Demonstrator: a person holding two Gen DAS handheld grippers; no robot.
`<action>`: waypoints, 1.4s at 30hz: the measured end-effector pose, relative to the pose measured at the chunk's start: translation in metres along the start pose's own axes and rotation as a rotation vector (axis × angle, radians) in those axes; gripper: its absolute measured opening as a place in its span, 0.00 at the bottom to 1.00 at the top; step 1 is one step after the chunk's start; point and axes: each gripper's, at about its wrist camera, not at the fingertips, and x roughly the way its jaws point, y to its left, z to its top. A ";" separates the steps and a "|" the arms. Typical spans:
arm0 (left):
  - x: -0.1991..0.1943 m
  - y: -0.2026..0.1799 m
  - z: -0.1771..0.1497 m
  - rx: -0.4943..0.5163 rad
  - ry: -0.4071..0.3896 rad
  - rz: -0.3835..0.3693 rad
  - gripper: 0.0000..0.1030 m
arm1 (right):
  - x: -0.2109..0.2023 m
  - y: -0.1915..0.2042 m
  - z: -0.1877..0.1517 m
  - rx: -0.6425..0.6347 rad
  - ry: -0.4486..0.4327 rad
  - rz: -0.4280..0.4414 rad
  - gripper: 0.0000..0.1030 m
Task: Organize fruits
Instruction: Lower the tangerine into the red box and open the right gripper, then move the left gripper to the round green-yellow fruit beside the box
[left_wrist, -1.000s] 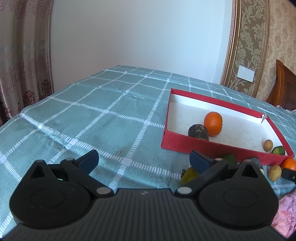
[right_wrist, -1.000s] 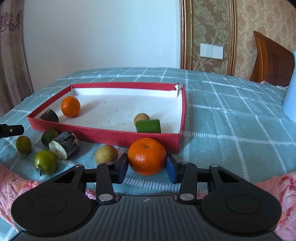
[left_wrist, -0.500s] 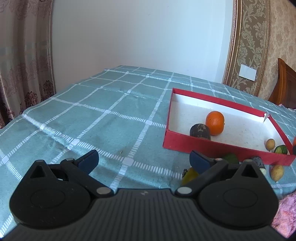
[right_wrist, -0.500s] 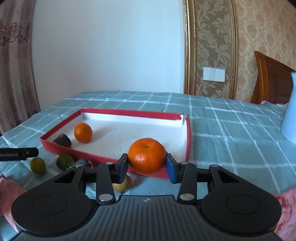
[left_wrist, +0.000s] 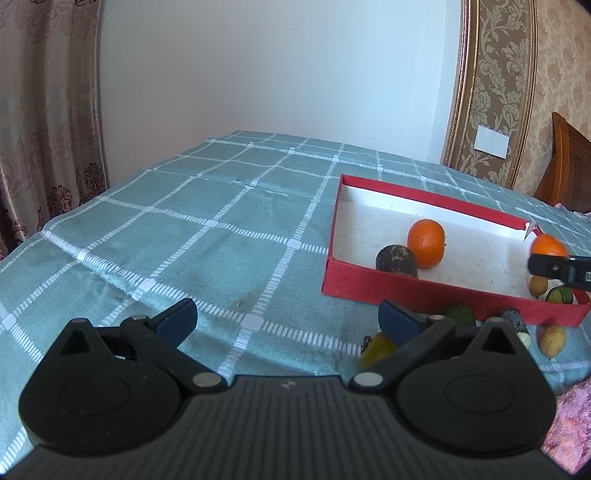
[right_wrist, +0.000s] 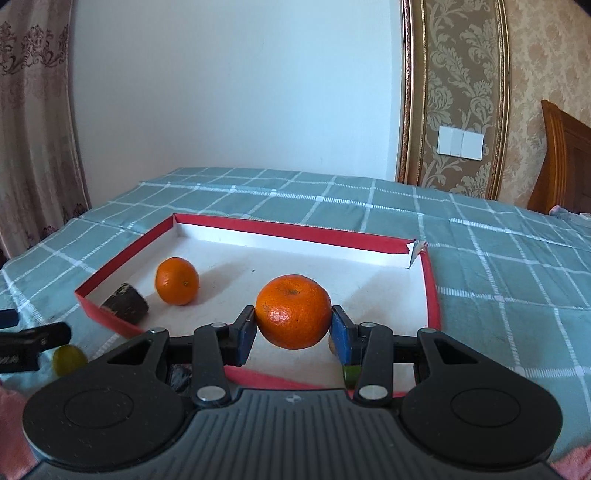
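Observation:
My right gripper (right_wrist: 293, 330) is shut on an orange (right_wrist: 293, 311) and holds it above the near part of the red box (right_wrist: 291, 230). Inside the box lie a second orange (right_wrist: 177, 281) and a dark cylindrical piece (right_wrist: 125, 308). In the left wrist view the red box (left_wrist: 424, 199) sits at the right, with the second orange (left_wrist: 425, 243), the dark piece (left_wrist: 396, 260) and the held orange (left_wrist: 549, 246) showing. My left gripper (left_wrist: 284, 320) is open and empty over the checked cloth, left of the box.
Loose fruits lie in front of the box: a yellow-green one (left_wrist: 376, 349), a green one (left_wrist: 460, 314), a tan one (left_wrist: 551, 340) and a dark stub (left_wrist: 515, 325). A pink cloth (left_wrist: 569, 421) lies at the near right. A wooden headboard (right_wrist: 565, 162) stands at the far right.
My right gripper has lifted the orange off the cloth and carried it forward over the box. My left gripper has barely moved.

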 end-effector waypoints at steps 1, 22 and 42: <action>0.000 0.000 0.000 0.000 0.000 -0.001 1.00 | 0.005 0.000 0.001 0.002 0.009 0.003 0.41; 0.002 0.000 0.000 -0.001 0.004 -0.005 1.00 | 0.021 -0.007 -0.002 0.007 -0.007 -0.036 0.62; -0.038 0.033 0.002 0.001 -0.108 -0.094 0.95 | -0.070 -0.093 -0.066 0.257 -0.167 -0.097 0.78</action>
